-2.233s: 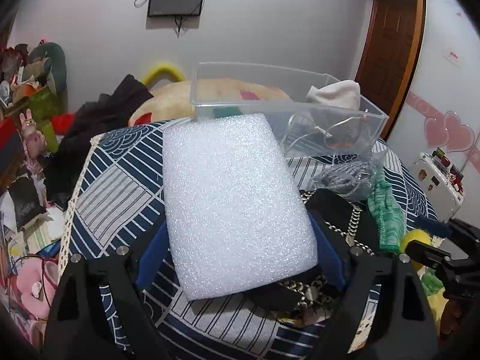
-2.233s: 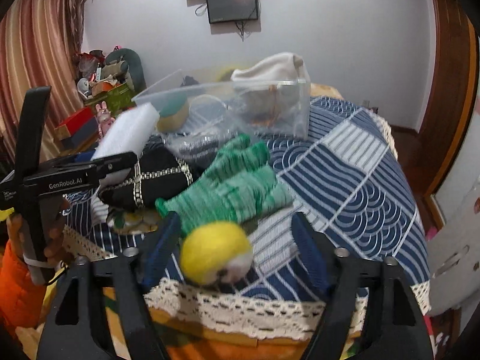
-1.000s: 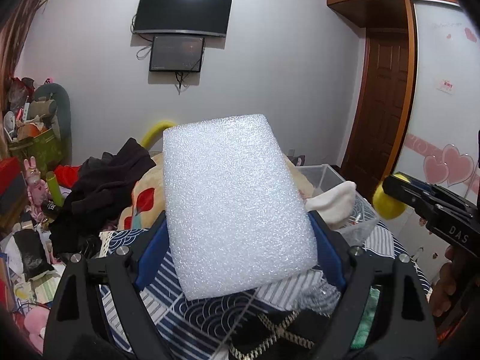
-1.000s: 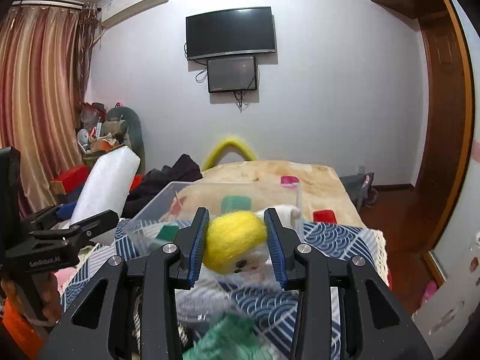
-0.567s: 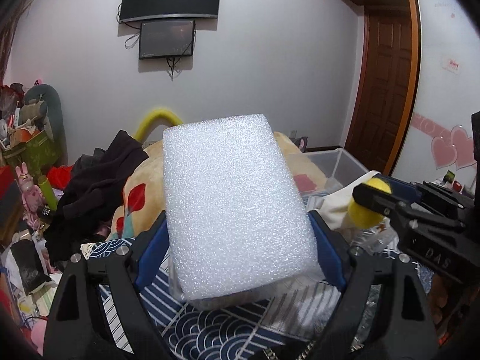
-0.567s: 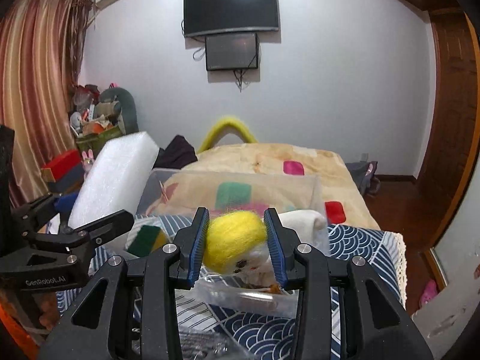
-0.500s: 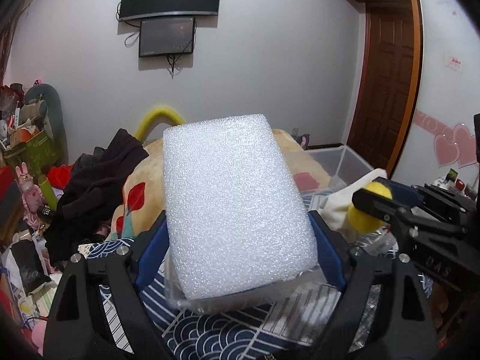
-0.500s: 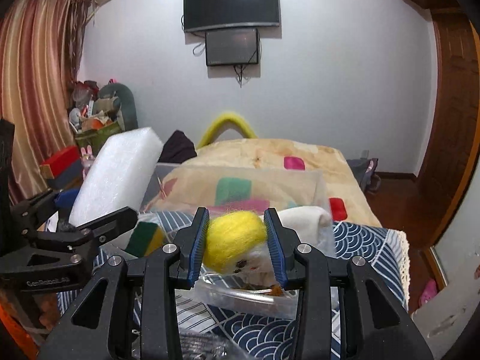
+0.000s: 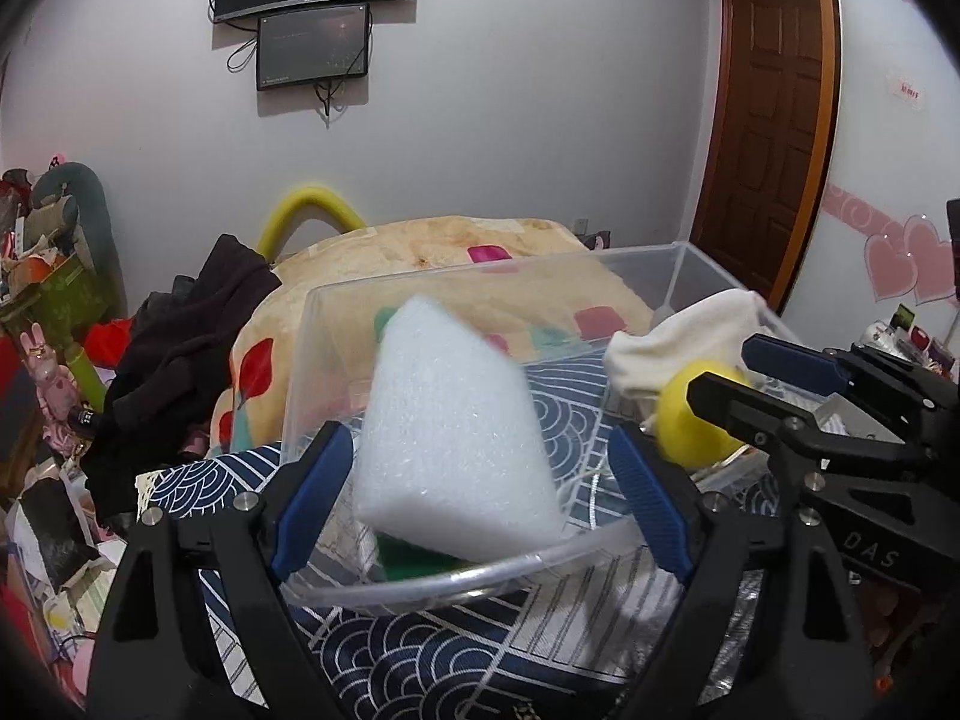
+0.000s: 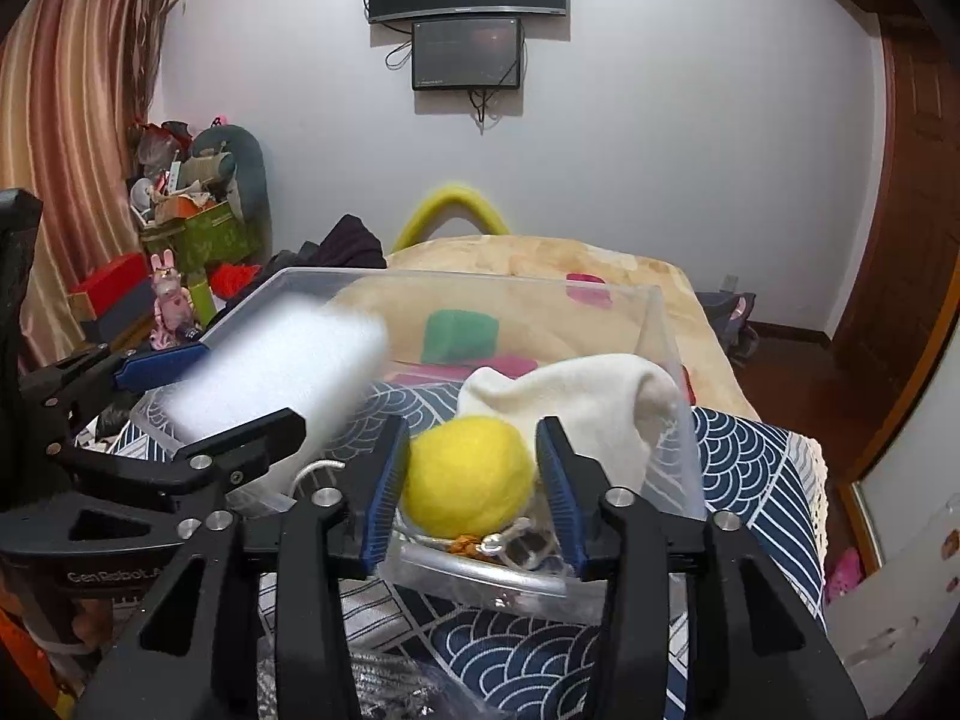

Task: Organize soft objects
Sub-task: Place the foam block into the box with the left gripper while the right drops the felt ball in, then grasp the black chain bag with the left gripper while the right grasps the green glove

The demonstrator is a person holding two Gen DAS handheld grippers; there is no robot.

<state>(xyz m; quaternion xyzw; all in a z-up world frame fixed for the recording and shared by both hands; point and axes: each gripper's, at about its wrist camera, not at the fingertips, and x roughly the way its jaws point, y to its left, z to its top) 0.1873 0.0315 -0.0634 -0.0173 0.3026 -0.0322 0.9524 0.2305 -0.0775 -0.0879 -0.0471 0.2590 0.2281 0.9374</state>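
Note:
A white foam block is tilted and blurred inside the clear plastic bin, free of my left gripper, whose jaws stand wide open just in front of the bin. It also shows blurred in the right wrist view. My right gripper holds a yellow plush ball over the bin's right part; a small gap shows beside each pad. The ball shows in the left wrist view too. A white cloth and a green sponge lie in the bin.
The bin stands on a blue patterned cloth over the table. Behind it are a bed with a beige blanket, dark clothes, clutter at the left, and a wooden door at the right.
My left gripper opened and the foam block dropped from it into the bin. My right gripper lowered the yellow ball to the bin and its jaws look slightly wider.

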